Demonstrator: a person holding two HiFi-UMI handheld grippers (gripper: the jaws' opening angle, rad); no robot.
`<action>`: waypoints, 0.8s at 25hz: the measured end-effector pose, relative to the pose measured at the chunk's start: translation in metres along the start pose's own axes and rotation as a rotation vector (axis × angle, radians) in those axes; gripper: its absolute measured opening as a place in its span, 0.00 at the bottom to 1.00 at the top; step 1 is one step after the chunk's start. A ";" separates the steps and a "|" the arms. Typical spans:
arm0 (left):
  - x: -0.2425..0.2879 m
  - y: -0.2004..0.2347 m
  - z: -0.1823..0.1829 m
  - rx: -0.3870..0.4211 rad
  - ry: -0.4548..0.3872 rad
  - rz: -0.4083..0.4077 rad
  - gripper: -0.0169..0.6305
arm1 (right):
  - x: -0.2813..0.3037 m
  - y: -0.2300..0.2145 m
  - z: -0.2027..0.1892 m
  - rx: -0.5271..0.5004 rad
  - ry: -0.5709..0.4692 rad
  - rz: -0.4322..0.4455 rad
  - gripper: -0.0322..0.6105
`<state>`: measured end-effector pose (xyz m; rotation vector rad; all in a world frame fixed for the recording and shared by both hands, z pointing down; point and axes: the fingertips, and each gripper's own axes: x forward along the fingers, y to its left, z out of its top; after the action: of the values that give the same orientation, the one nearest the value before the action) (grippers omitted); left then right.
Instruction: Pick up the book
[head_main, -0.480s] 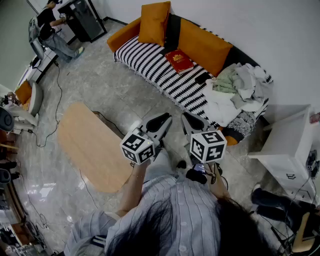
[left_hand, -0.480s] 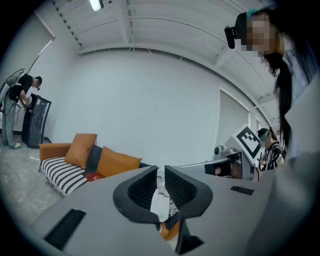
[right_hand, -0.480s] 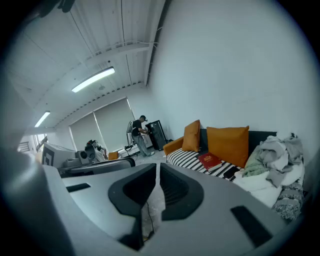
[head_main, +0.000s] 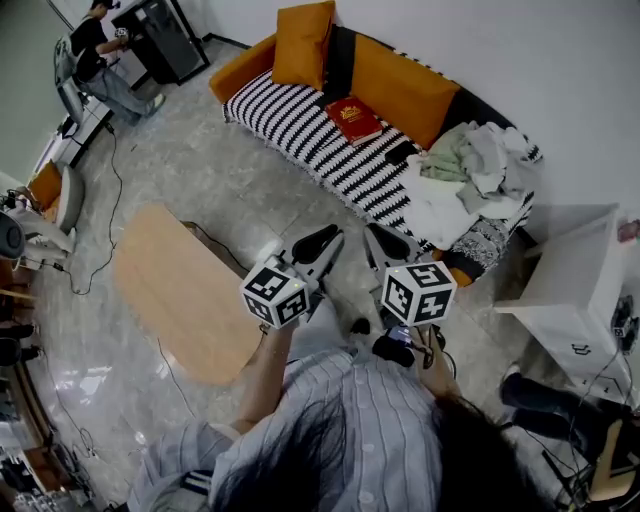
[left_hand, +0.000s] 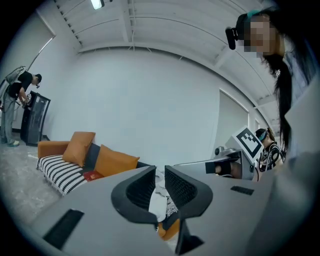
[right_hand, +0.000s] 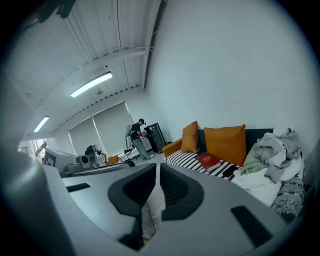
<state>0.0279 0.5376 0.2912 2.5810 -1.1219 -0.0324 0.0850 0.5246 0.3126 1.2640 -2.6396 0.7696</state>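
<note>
Well, the red book (head_main: 356, 120) lies flat on the striped sofa (head_main: 290, 122), well apart from both tools; the left gripper (head_main: 318, 245) and right gripper (head_main: 388, 246) are closed and empty; best to step closer, open one gripper's jaws early, and come in low at the book's edge.

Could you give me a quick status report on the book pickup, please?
Left hand-held gripper and right hand-held gripper shut, empty. Red book flat on striped sofa seat, untouched, far ahead. Nothing on top of it.
</note>
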 end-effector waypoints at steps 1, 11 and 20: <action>0.000 0.000 -0.001 -0.003 0.000 0.000 0.11 | -0.001 0.000 -0.001 0.002 0.000 0.001 0.11; 0.008 0.007 -0.006 -0.020 0.028 -0.007 0.11 | 0.004 -0.011 -0.006 0.020 0.020 -0.012 0.11; 0.033 0.051 -0.005 -0.044 0.054 -0.042 0.11 | 0.052 -0.025 0.001 0.029 0.043 -0.041 0.11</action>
<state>0.0153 0.4825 0.3150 2.5503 -1.0361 0.0026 0.0704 0.4747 0.3372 1.2894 -2.5698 0.8229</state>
